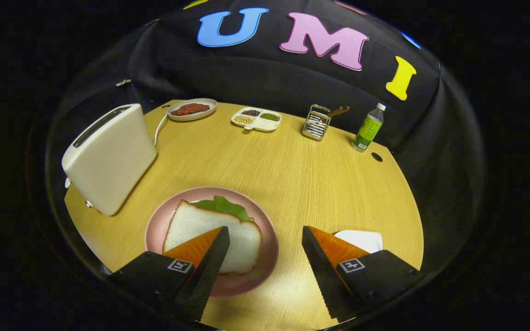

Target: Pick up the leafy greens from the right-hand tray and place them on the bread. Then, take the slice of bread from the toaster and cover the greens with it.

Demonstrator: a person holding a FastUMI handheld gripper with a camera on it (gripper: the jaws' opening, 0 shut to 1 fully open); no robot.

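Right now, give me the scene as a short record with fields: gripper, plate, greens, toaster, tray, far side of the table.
gripper: gripper open, holding nothing, above the table's near edge
plate: pink plate with a bread slice on top, partly behind the left finger
greens: leafy greens under the bread slice, edge peeking out behind it
toaster: white toaster beside the plate, slot contents not visible
tray: white tray behind the right finger, looks bare
far side: meat dish, divided dish, wire rack, bottle

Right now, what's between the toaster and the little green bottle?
In the gripper view, only bare wooden table lies between the toaster and the bottle. The open tool hangs over the pink plate's edge.
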